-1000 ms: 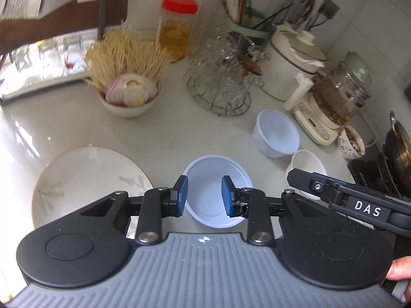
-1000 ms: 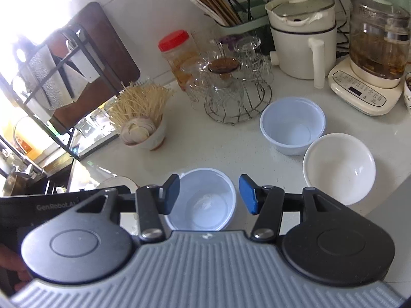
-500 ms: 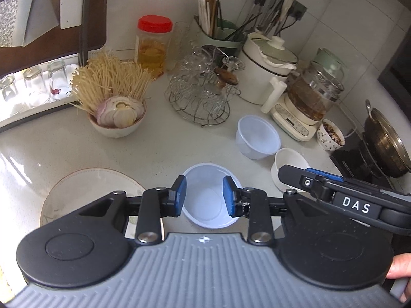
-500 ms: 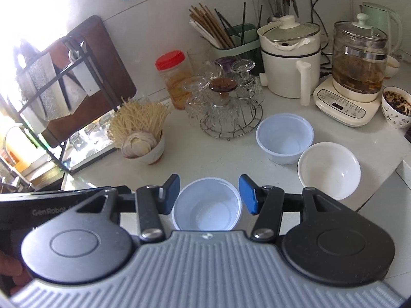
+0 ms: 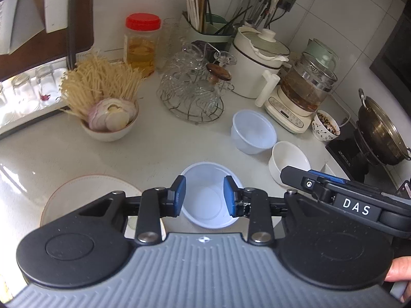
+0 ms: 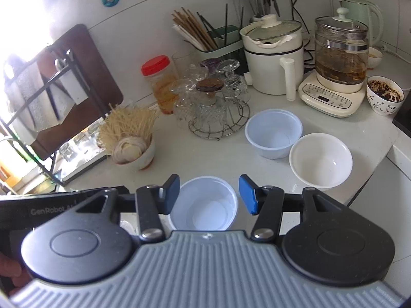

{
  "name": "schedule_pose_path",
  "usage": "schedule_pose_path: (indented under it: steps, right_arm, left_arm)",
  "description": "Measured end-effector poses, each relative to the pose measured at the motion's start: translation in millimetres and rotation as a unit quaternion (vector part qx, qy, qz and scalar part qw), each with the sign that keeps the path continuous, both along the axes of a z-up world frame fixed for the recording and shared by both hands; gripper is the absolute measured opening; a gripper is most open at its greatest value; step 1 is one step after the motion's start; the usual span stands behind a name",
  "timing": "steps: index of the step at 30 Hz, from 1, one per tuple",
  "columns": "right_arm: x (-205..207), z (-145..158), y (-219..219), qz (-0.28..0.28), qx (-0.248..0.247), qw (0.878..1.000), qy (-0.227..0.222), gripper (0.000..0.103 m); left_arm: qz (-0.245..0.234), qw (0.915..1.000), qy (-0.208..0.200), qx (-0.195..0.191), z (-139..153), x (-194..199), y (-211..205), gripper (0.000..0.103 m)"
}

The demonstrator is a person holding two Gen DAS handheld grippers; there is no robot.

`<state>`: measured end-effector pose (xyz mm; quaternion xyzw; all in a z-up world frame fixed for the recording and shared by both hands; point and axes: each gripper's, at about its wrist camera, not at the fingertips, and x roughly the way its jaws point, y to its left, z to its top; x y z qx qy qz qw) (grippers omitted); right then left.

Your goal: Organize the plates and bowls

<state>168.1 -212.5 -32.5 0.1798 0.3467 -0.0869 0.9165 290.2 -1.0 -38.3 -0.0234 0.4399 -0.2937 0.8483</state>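
A white plastic bowl (image 5: 209, 195) sits on the counter at the front; it also shows in the right wrist view (image 6: 204, 205). My left gripper (image 5: 204, 196) is open and empty above it. My right gripper (image 6: 209, 196) is open and empty above the same bowl. A second plastic bowl (image 5: 253, 134) (image 6: 273, 136) stands further back, with a white ceramic bowl (image 5: 289, 160) (image 6: 321, 160) beside it. A cream plate (image 5: 87, 197) lies at the front left, partly hidden by my left gripper.
A bowl of noodles and onion (image 5: 108, 113), a wire rack of glasses (image 5: 195, 92), a red-lidded jar (image 5: 141, 43), a white cooker (image 6: 272, 59), a glass kettle (image 6: 339, 64) and a patterned bowl (image 6: 384, 95) line the back. A wok (image 5: 380, 133) sits at the right. The counter edge (image 6: 372, 177) runs at the right.
Both grippers have pulled back and up, so more of the counter and wall shows. The front plastic bowl stays between the fingers in both views. No object moved.
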Motion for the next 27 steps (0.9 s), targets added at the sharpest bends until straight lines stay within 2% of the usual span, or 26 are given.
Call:
schedule_pose_path:
  steps: [19,27]
  right_arm:
    - [30,-11,-96,-0.070,0.010,0.997,0.025,0.055]
    - [55,-21,-140,-0.064,0.026,0.997,0.036,0.055]
  left_arm:
    - [-0.033,0.9989,0.026,0.019,-15,54,-104,0.041]
    - [-0.009,0.9988,0.034,0.034,-26,82,-144,0.047]
